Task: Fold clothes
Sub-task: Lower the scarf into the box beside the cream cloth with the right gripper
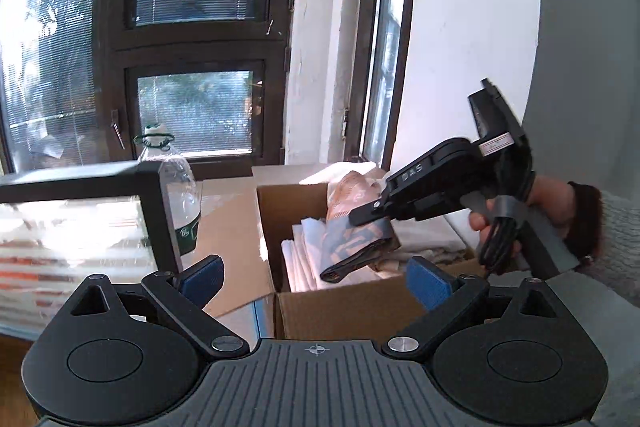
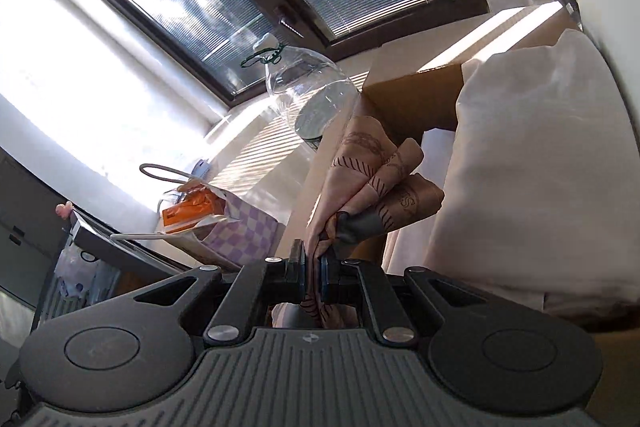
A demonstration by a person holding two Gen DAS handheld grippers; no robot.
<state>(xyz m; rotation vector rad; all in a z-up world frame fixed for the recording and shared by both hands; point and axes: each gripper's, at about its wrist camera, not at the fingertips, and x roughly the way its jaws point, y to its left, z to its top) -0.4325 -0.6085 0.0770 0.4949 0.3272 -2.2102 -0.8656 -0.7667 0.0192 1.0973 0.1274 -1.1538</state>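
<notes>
A folded peach cloth with a dark printed pattern (image 2: 372, 163) is pinched between the pads of my right gripper (image 2: 314, 275), which is shut on it. From the left wrist view, the same cloth (image 1: 356, 243) hangs from the right gripper (image 1: 366, 214) over an open cardboard box (image 1: 360, 307). A hand (image 1: 536, 203) holds that gripper's handle. White folded clothes (image 1: 298, 255) lie inside the box. My left gripper (image 1: 316, 281) stands wide open just in front of the box, with nothing between its blue pads (image 1: 202, 279).
A clear water bottle (image 1: 182, 195) with a green ring stands left of the box, beside a black frame (image 1: 156, 211). A bulky white cloth (image 2: 540, 167) fills the right side. A purple checked bag (image 2: 248, 231) and an orange packet (image 2: 188, 211) lie left. Windows are behind.
</notes>
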